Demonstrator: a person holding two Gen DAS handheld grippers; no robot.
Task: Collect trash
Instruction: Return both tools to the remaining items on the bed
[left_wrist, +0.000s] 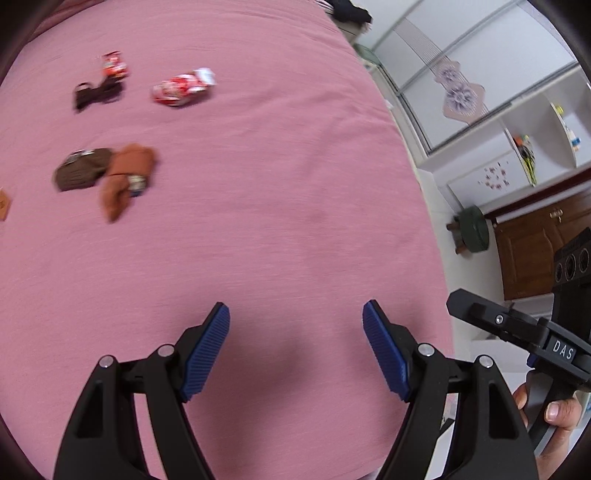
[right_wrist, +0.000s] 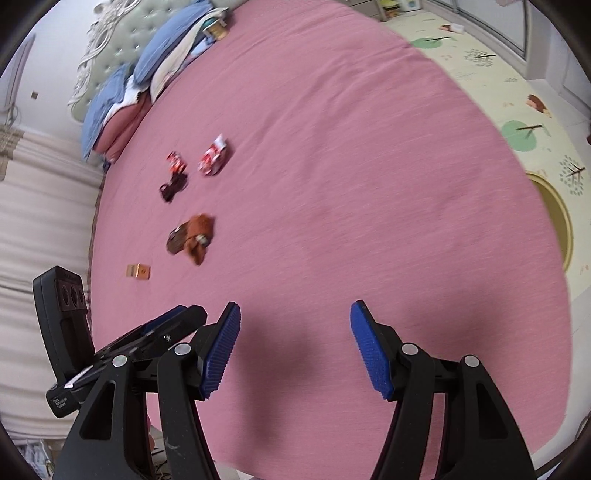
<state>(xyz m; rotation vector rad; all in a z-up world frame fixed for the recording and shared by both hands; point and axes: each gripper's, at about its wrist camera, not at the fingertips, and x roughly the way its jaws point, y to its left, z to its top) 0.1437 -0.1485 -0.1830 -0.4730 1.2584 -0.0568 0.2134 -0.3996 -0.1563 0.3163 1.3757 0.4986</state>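
Trash sits in a loose cluster on the pink bedspread (right_wrist: 332, 147), far side from both grippers, all motion-blurred. Red-and-white wrapper (left_wrist: 183, 86) lies furthest right in the group; a smaller red wrapper (left_wrist: 115, 64) lies up-left of it, touching or just beside a black crumpled item (left_wrist: 96, 94), can't tell which. Nearer, a dark brown bundle (left_wrist: 83, 173) touches an orange-brown bundle (left_wrist: 127, 177); probably cloth, too blurred to confirm. Small tan square piece (right_wrist: 138, 271) lies apart from the rest, nearest the bed's left edge in the right wrist view.

Left gripper (left_wrist: 295, 343): jaws spread wide, nothing between the blue pads, hovering over bare bedspread near the bed's near edge. Right gripper (right_wrist: 293, 345): same, wide apart and empty, over bedspread. The two sit side by side; each shows in the other's view, and a hand (left_wrist: 554, 413) wraps the right gripper's handle.

Pillows (right_wrist: 162, 48) and a padded headboard (right_wrist: 122, 40) at the far end of the bed. Patterned floor mat (right_wrist: 517, 110) alongside the bed, white wardrobe (left_wrist: 480, 92) beyond.
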